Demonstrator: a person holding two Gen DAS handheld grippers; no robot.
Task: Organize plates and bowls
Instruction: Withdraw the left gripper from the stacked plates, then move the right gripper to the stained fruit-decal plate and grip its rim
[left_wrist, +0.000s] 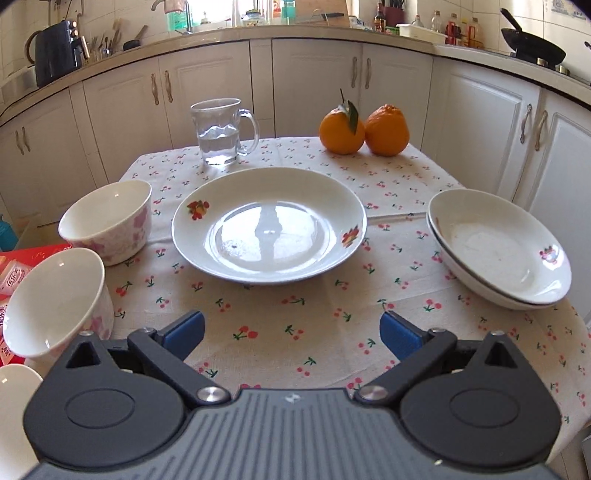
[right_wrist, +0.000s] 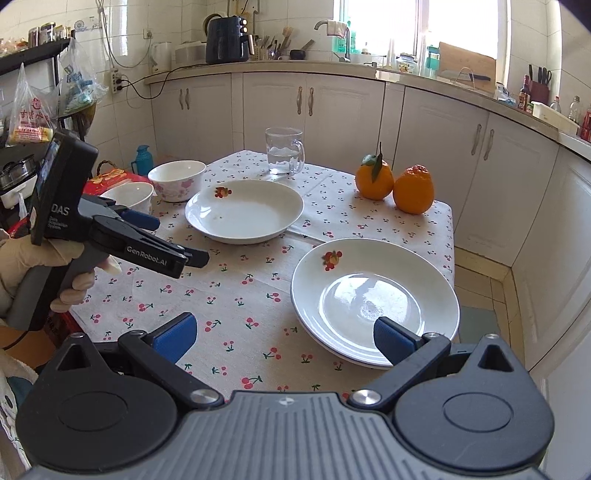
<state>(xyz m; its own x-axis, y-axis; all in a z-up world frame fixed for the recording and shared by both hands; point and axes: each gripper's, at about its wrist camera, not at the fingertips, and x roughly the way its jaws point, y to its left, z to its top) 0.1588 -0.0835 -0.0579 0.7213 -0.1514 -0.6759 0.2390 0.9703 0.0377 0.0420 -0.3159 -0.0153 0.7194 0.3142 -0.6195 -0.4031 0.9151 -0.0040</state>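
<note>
A glass mug (left_wrist: 221, 131) of water and two oranges (left_wrist: 364, 129) stand on the cherry-print tablecloth (left_wrist: 295, 332).

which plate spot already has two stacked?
The stacked plates at the table's right edge, nearest the right gripper: two rims show, one nested in the other. The centre plate sits alone.

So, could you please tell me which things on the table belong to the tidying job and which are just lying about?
Job:
- single white fruit-printed plate
- stacked white plates
- two white pink-flowered bowls

Lying about:
- clear glass mug of water
- two oranges
</note>
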